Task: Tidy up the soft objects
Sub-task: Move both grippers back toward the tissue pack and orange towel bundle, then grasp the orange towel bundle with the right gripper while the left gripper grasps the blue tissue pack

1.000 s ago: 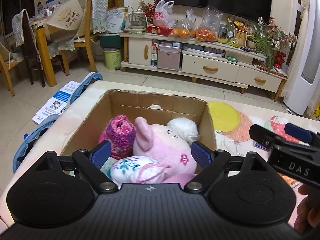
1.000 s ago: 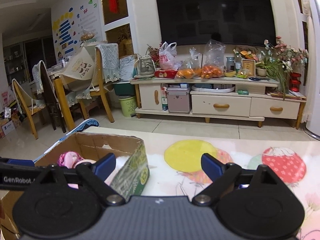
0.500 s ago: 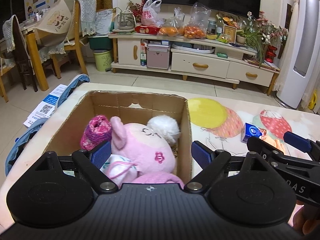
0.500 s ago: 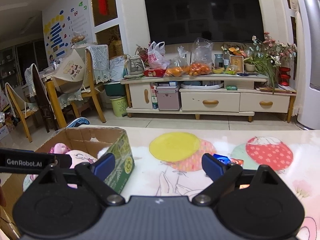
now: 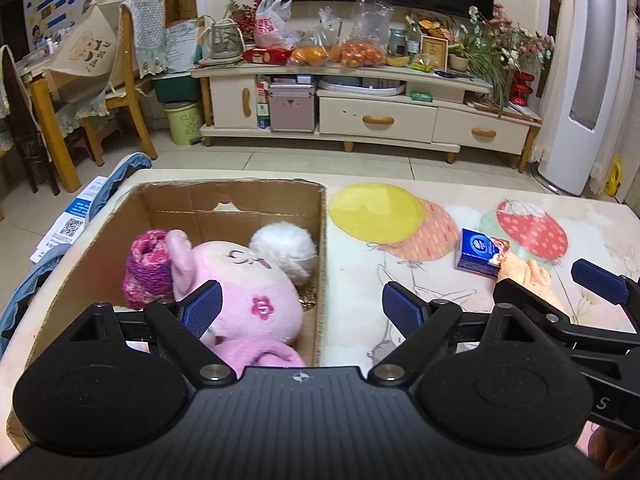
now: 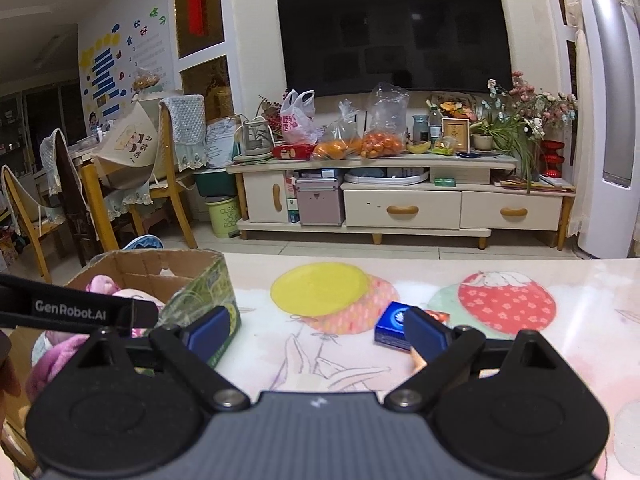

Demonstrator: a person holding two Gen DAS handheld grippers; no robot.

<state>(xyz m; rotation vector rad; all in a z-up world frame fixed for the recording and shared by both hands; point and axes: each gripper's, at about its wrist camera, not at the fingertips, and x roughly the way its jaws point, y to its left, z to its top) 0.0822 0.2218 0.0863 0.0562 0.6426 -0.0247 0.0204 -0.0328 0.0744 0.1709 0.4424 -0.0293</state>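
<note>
While the left hand-held gripper (image 5: 302, 307) hovers released and holding nothing over the near right corner of the cardboard box (image 5: 322, 240), the right hand-held gripper (image 6: 316, 330) hangs to its right above the worktop (image 6: 520, 276), its blue pads also spread wide around nothing. Inside the box, at the left of the worktop, lie a pink plush toy (image 5: 244, 292), a white fluffy ball (image 5: 285, 250) touching its far right side, and a pink knitted piece (image 5: 146, 264) at its left. A small blue carton (image 5: 476, 254) sits on the worktop well right of the box, touching an orange soft item (image 5: 528, 278) on its near right side.
</note>
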